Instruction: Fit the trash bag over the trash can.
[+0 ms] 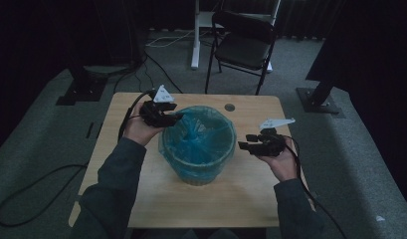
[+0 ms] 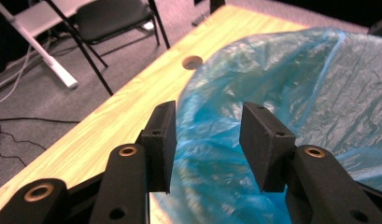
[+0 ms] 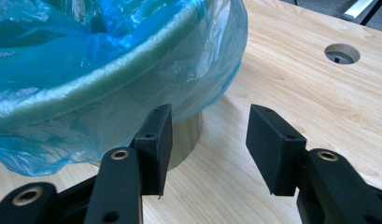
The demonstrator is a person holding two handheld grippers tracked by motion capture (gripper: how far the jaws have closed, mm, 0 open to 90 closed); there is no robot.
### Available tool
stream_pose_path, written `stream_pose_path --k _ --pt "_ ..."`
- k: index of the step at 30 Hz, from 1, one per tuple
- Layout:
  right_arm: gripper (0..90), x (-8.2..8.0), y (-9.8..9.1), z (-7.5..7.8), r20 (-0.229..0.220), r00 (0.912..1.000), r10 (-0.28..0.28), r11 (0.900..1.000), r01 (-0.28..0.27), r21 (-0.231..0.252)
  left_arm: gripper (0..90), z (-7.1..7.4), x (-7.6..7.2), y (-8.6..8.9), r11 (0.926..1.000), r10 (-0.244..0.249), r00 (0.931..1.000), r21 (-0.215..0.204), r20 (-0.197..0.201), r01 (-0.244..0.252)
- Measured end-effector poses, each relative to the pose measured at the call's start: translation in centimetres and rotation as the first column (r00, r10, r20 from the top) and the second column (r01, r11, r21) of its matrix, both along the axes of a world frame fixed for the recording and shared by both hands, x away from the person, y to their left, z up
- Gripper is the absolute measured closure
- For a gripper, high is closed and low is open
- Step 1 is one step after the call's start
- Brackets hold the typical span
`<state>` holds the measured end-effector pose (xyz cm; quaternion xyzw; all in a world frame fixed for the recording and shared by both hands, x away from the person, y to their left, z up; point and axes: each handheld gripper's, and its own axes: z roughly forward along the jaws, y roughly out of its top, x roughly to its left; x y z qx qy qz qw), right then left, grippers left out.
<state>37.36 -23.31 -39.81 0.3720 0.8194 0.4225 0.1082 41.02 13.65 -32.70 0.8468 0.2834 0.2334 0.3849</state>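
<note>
High view. Item: bin, round, standing upright at the middle of the wooden bench, lined with a blue plastic bag whose mouth is folded out over the rim. Left gripper sits at the bin's upper left edge, just over the bag; right gripper sits just beside the bin's right side, apart from it. A folding chair stands beyond the bench on grey carpet. A round cable hole is cut in the bench top.

Left gripper view. Jaws spread, nothing pinched; the bag lies ahead of and below them, crinkled and glossy. Whether a pad brushes the film cannot be told.

Right gripper view. Jaws spread and empty over bare bench. The bag's overhang hangs loose below the green rim, ballooning away from the bin's wall.

Handling notes (judged). Bag: very light, limp, slippery, thin enough to tear if dragged across the rim; it will stretch and slide, not hold a shape. Best purchase is the folded overhang just under the rim, where a slack pleat can be pinched between the pads, one side per gripper. Bin: stiff, probably light, liable to tip or skid if the film is pulled from one side alone.
</note>
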Motion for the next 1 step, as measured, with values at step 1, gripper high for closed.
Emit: stream_pose_path --k 1 --pt "50.0 0.0 0.0 0.0 0.0 1.0 0.0 1.0 0.0 0.0 56.0 0.0 0.0 0.0 1.0 0.0 1.0 0.0 0.0 0.0"
